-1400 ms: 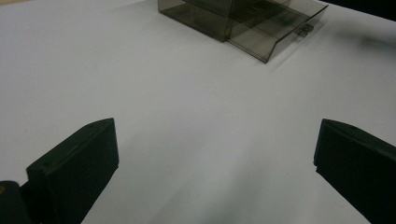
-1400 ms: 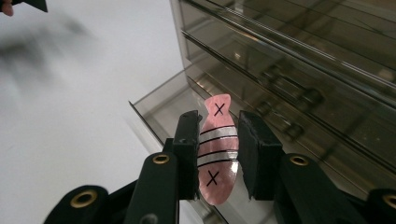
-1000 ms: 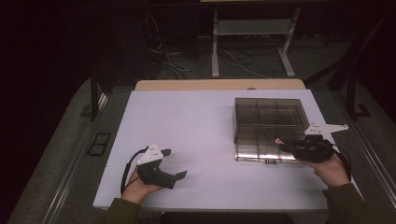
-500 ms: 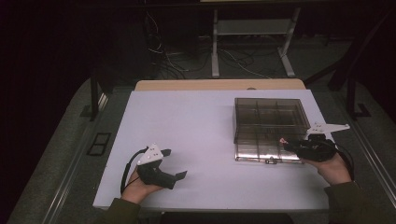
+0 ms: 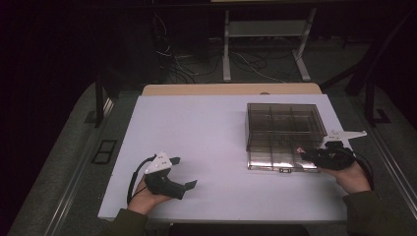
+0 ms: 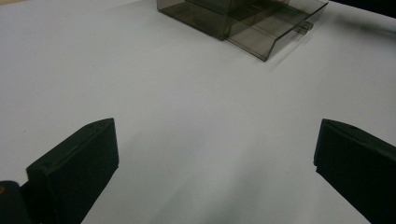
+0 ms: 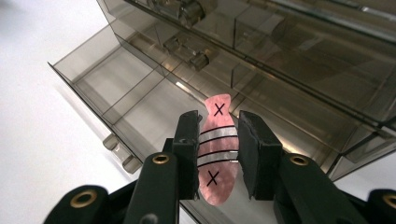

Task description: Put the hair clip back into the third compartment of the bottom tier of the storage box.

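A smoky clear plastic drawer box (image 5: pixel 284 129) stands at the right of the white table (image 5: pixel 206 142), its bottom drawer (image 7: pixel 140 100) pulled out toward me. My right gripper (image 7: pixel 217 154) is shut on a small pink fish-shaped piece (image 7: pixel 215 151) with silver stripes and two black X marks, held just over the drawer. In the high view the right gripper (image 5: pixel 317 156) sits at the box's near right corner. My left gripper (image 5: pixel 182 172) rests open near the table's front left, nothing between its jaws; the drawer box (image 6: pixel 247 18) lies far ahead of it.
Dividers split the open drawer into compartments. Bare white table stretches between the left gripper and the box. Beyond the table's far edge are a metal stand (image 5: pixel 265 44) and loose cables (image 5: pixel 177 59) on the dark floor.
The right gripper with the fish piece has shifted slightly left, closer over the open drawer. The left gripper has stayed where it was.
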The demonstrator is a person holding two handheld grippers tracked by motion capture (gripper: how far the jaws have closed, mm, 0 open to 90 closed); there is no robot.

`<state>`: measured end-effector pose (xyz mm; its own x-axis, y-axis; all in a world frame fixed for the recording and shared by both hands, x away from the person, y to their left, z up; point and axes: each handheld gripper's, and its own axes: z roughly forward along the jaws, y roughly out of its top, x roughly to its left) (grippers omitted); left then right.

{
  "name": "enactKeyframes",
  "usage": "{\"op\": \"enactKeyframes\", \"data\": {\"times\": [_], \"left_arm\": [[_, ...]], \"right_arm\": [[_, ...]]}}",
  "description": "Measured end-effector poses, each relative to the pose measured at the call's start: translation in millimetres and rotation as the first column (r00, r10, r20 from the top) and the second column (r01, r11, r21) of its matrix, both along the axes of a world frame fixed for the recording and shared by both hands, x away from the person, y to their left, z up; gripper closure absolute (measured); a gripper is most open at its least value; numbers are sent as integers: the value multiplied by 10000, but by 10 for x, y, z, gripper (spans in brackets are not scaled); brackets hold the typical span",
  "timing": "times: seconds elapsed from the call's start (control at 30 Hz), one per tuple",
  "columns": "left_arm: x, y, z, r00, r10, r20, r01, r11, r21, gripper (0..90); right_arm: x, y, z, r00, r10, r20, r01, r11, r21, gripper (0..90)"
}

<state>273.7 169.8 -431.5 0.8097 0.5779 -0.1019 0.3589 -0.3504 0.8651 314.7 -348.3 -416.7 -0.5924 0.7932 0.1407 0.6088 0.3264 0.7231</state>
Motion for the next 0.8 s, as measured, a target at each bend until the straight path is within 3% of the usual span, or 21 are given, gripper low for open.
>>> {"op": "enactKeyframes", "data": {"times": [0.8], "left_arm": [[-1, -8, -7, 10000, -35, -41, 35, 10000, 7, 0]], "right_arm": [[55, 2, -125, 9978, -113, -657, 81, 9987, -495, 682]]}}
